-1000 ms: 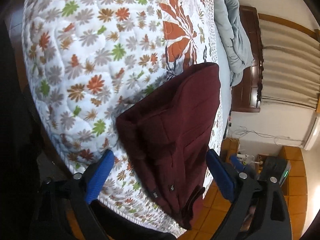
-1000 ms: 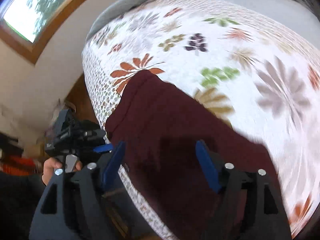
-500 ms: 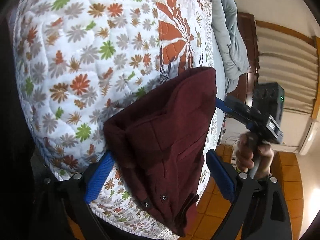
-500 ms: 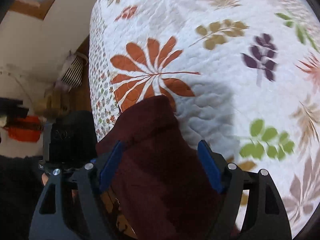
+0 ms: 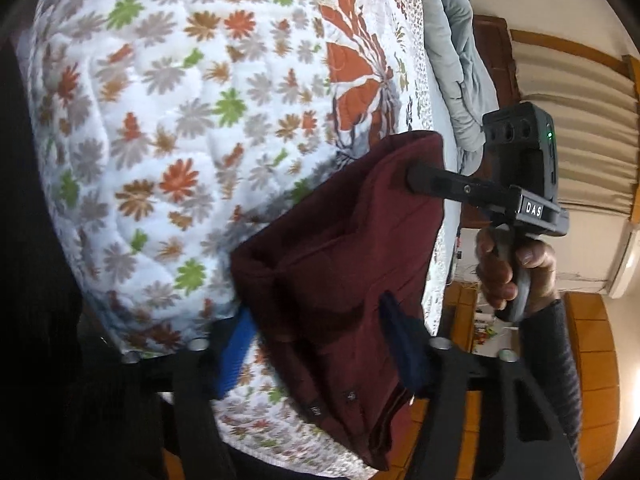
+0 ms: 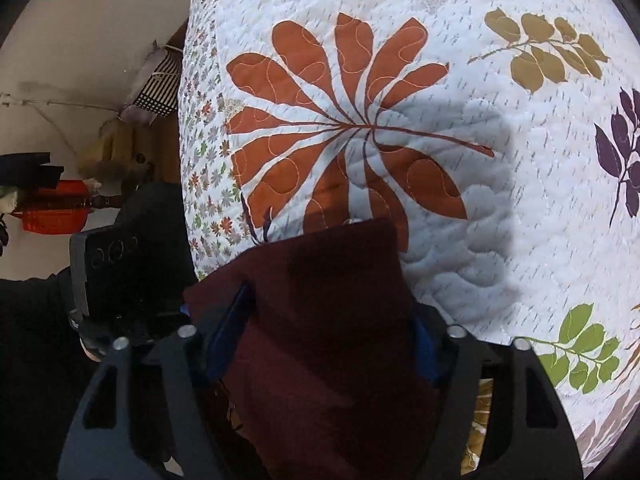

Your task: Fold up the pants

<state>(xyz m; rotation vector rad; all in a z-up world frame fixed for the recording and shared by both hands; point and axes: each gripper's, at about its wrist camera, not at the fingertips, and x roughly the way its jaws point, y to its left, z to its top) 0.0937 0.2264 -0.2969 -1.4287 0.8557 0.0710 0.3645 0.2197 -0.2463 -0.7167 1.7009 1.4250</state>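
The dark red pants [image 5: 344,264] are lying folded on the flowery bedspread [image 5: 168,128], low and right of the middle in the left view. The left gripper [image 5: 320,344] is closing its blue fingers [image 5: 236,352] around one end of them. The right gripper [image 6: 328,332] is closing around the other end, low in the right view. I cannot tell if either is squeezing the cloth yet

Floral quilt [image 5: 192,128], grey blanket [image 5: 460,64], curtain [image 5: 580,120]
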